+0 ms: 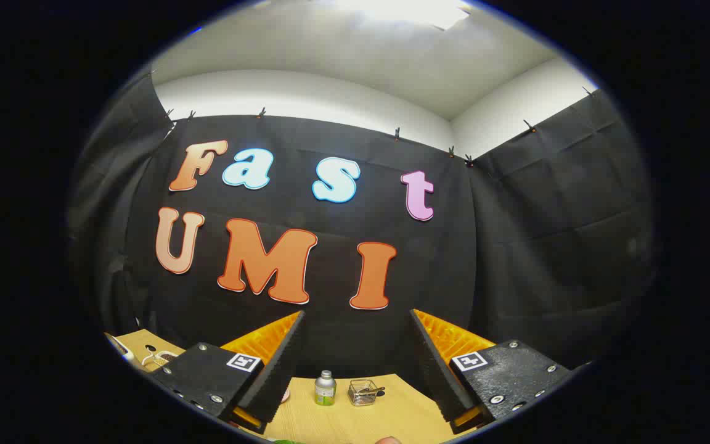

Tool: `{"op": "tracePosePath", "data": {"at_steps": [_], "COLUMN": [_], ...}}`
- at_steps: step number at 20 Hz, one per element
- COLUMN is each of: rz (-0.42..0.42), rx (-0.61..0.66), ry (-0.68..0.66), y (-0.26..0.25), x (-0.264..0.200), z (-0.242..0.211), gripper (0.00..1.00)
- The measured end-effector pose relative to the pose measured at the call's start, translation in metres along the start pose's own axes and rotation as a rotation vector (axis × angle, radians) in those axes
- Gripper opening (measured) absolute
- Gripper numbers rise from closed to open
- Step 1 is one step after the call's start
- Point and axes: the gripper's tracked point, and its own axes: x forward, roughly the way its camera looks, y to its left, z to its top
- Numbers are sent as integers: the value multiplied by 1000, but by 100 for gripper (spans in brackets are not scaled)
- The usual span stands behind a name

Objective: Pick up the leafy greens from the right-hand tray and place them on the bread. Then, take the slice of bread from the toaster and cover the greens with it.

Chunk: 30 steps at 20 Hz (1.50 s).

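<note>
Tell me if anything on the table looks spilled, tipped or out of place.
Nothing stands out. The small bottle stands upright beside the wire basket on the table, both beyond the open gripper, whose fingers hold nothing.

Gripper (355, 345): fingers stood wide apart with nothing between them; their bases were cut off by the view's lower edge. Green scrap (287, 441) and rounded pale object (387, 440) below the fingers: cut off, identity not determinable. Wire basket (364, 392) on the table (342, 422): contents too small to identify. White object (122, 349) beyond the left finger: partly hidden, unidentified.
</note>
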Motion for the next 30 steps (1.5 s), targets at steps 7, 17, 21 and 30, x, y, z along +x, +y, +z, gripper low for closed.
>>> {"op": "tracePosePath", "data": {"at_steps": [7, 17, 21, 30], "rz": [10, 67, 80, 171], "rx": [-19, -7, -11, -52], "ry": [-8, 7, 43, 190], "y": [8, 20, 21, 39], "x": [5, 10, 11, 1], "z": [12, 19, 8, -61], "gripper": [98, 98, 98, 98]}}
